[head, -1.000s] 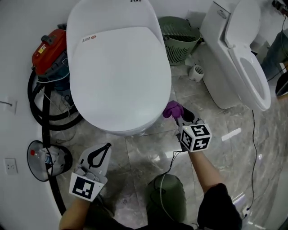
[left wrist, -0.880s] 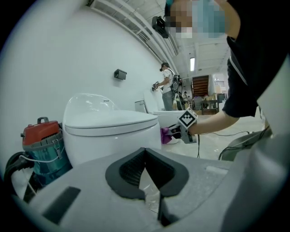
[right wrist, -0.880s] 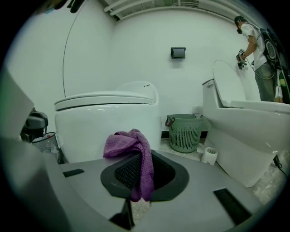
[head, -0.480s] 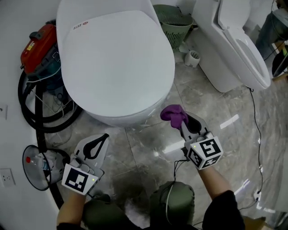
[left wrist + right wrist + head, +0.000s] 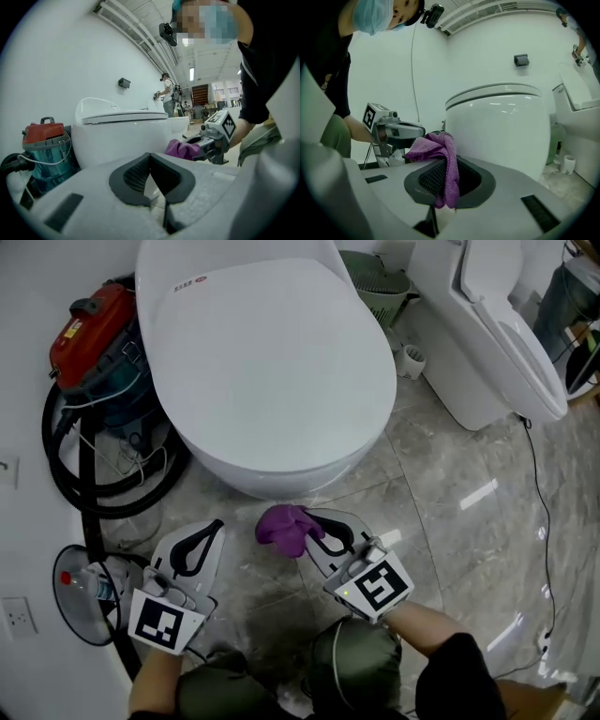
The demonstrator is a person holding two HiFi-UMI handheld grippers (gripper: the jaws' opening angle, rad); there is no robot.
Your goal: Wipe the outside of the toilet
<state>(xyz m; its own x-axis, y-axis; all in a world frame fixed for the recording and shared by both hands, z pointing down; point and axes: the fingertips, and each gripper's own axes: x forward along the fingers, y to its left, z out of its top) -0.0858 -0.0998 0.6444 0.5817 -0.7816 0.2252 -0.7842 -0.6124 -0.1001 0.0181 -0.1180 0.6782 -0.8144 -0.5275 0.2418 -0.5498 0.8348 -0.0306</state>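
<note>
A white toilet with its lid closed fills the upper middle of the head view. My right gripper is shut on a purple cloth, which is bunched at the jaw tips just in front of the bowl's front curve, low over the floor. In the right gripper view the cloth drapes over the jaws, with the toilet bowl close behind. My left gripper is shut and empty, to the left of the cloth. In the left gripper view its jaws point at the bowl and the cloth.
A red vacuum cleaner with a black hose stands left of the toilet by the wall. A second toilet with its lid up is at the right, a green basket between them. A thin cable runs across the marble floor.
My right gripper has carried the purple cloth from the toilet's right side leftward to the front of the bowl. The left gripper has hardly moved.
</note>
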